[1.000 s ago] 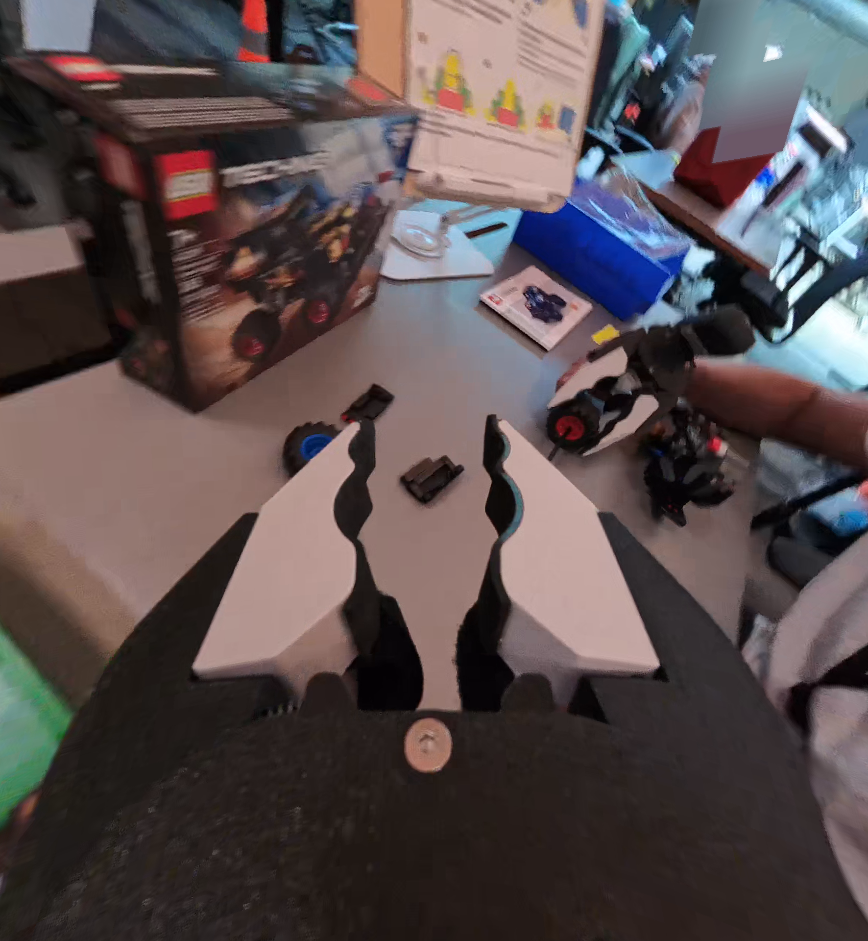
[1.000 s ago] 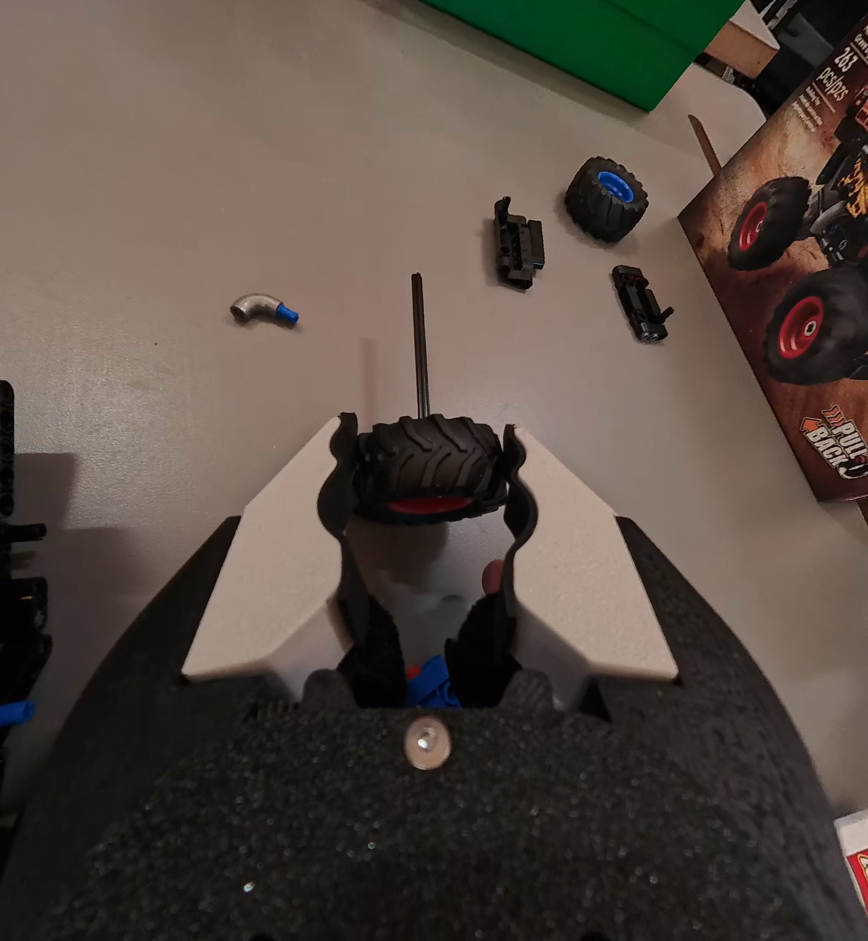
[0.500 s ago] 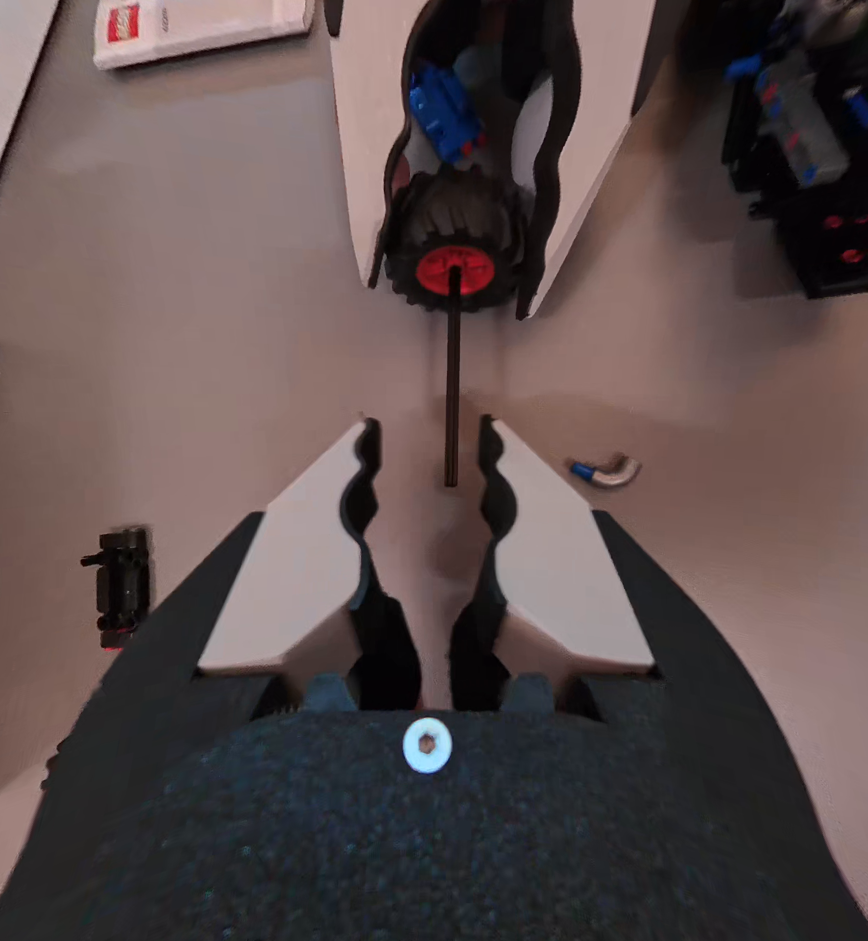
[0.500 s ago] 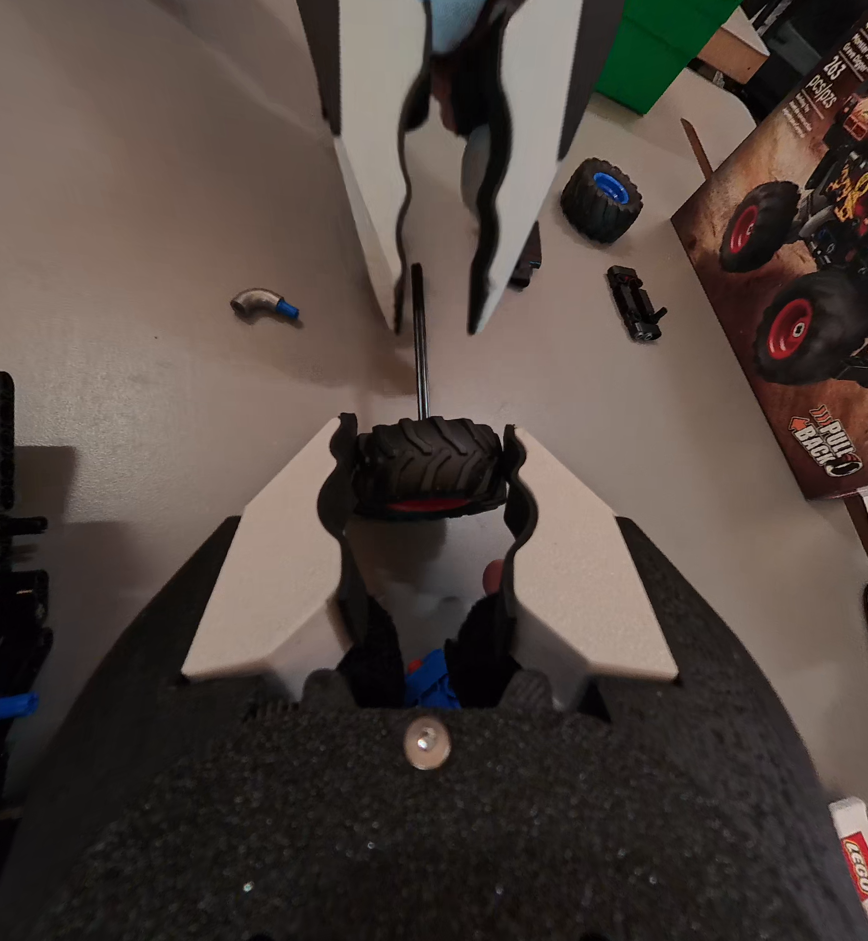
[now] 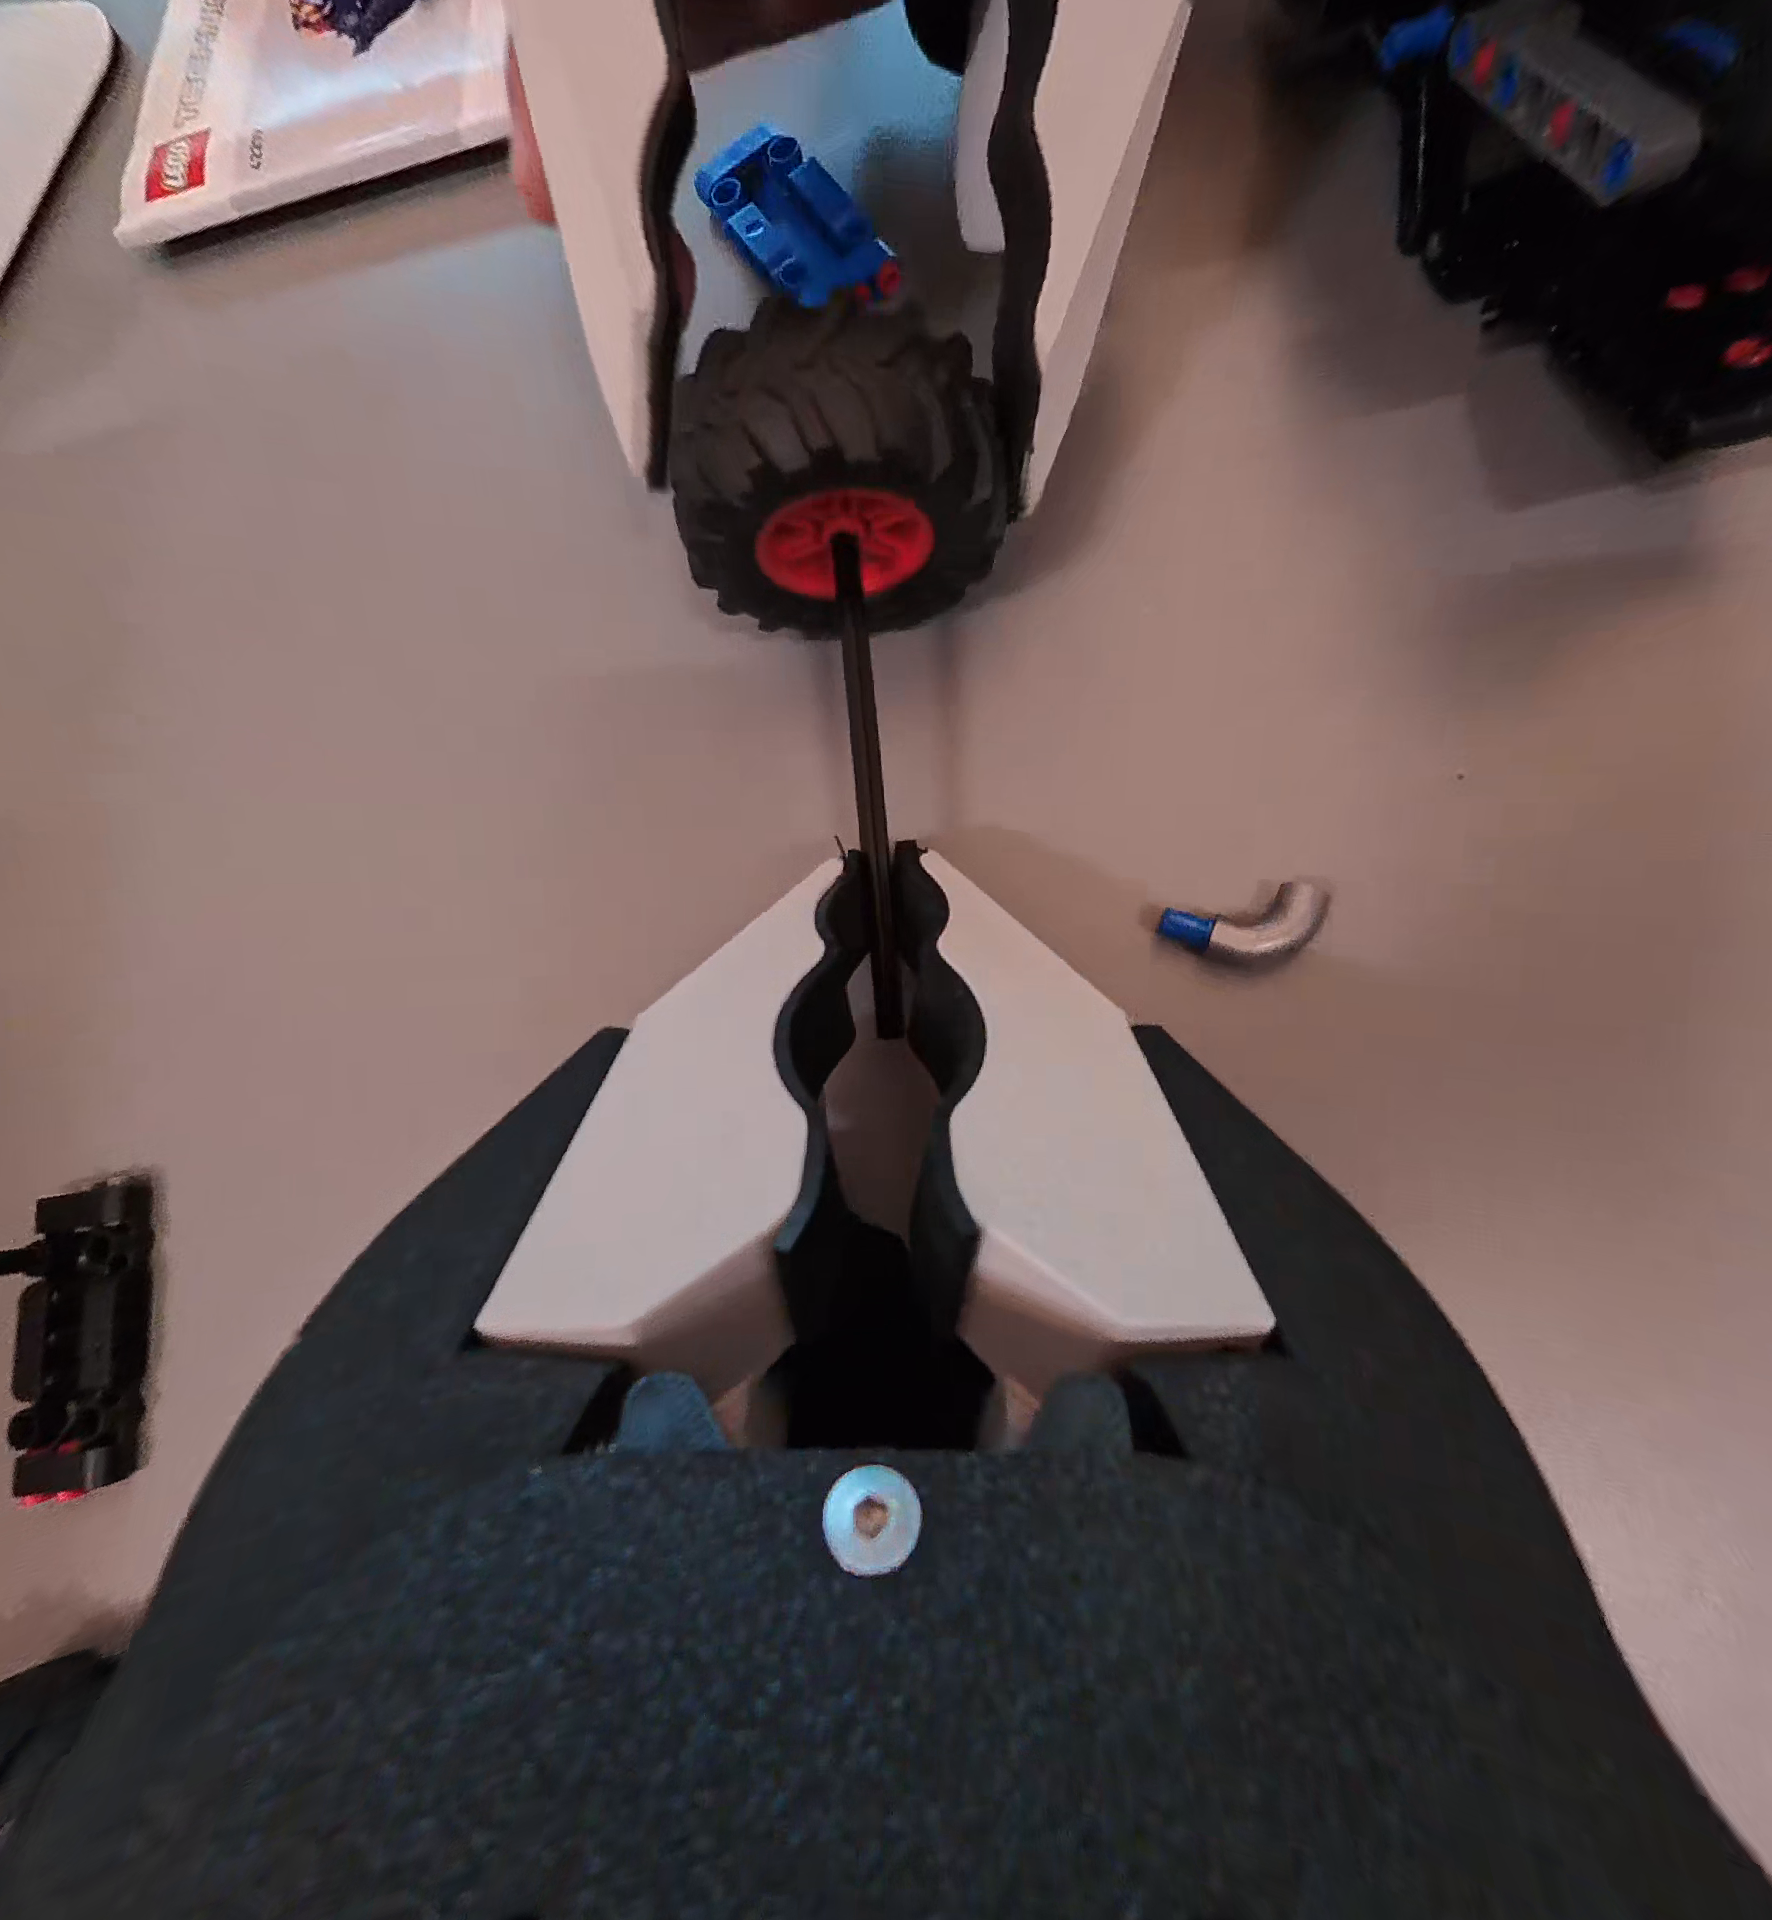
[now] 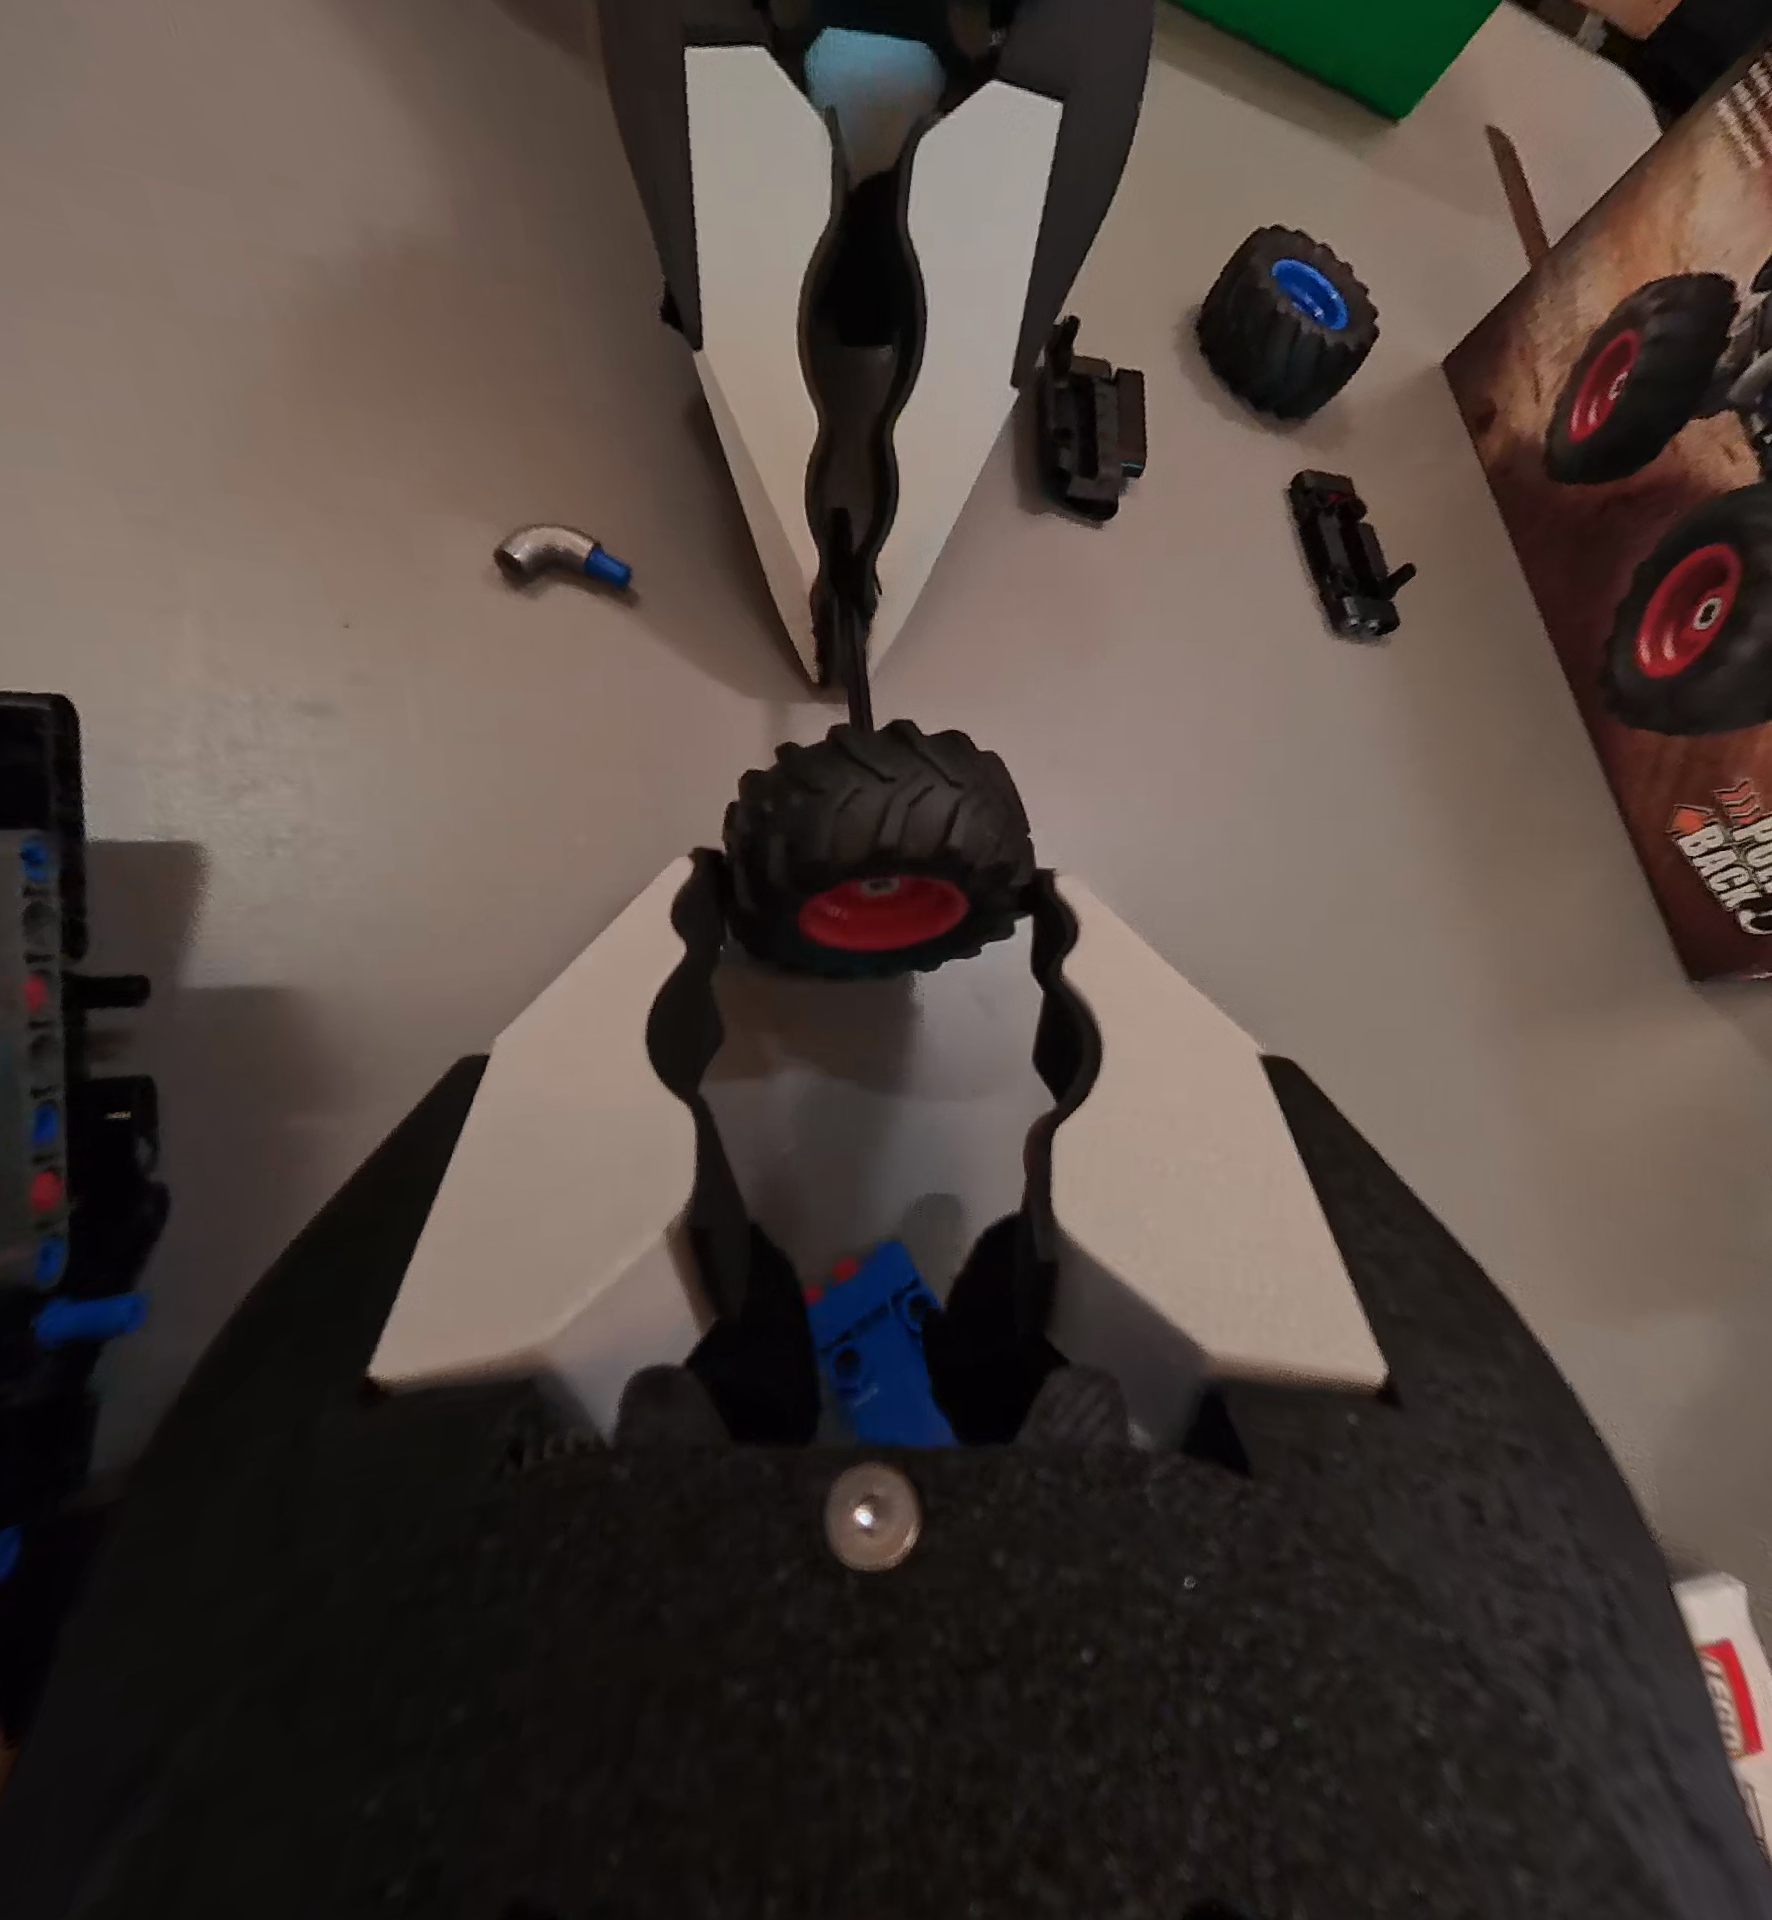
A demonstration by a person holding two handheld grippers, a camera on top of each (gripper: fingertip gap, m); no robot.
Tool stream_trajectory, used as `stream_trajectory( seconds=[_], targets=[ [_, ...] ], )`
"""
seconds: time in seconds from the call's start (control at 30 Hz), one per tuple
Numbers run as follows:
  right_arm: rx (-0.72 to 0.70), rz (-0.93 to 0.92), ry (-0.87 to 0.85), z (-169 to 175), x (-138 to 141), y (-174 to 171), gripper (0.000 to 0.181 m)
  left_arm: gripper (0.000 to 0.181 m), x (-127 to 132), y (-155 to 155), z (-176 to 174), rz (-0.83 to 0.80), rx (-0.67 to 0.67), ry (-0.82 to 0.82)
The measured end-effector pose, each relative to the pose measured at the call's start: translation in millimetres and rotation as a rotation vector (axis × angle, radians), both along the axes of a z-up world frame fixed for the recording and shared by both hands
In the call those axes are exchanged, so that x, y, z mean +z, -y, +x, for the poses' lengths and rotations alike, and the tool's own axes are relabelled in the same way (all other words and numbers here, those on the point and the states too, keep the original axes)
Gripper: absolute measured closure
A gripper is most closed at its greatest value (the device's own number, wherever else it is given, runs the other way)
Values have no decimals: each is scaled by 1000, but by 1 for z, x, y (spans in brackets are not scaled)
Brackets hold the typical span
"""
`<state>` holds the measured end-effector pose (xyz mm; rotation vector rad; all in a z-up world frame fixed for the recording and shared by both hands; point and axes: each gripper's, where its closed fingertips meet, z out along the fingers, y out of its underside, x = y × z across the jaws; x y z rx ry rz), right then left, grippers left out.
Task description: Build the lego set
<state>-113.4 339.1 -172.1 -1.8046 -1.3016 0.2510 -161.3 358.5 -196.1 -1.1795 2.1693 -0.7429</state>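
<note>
Left claw: closing its tips on the free end of a thin black axle. Right claw: clamping the red-hubbed tyre that the axle is entering, above the table. Advice: be keeping axle and hub coaxial. Beyond: printed toy box and booklet, both bearing writing.

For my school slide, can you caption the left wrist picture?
Left tool pinches a black axle sticking from a red-hubbed wheel gripped by the right tool.

A plain grey table fills both views, evenly lit, with a green box at its far edge.
</note>
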Motion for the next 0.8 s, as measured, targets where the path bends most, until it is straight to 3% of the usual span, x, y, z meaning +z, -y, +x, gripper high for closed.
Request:
stream_trajectory(
  seconds=[0.6, 0.8],
  targets=[
    [3, 26, 19, -12, -1, -4, 123, 178, 0, 7, 15, 43, -16, 65],
    [-4, 24, 24, -1, -3, -3, 122, 175, 1, -9, -12, 23, -35, 49]
  ],
)
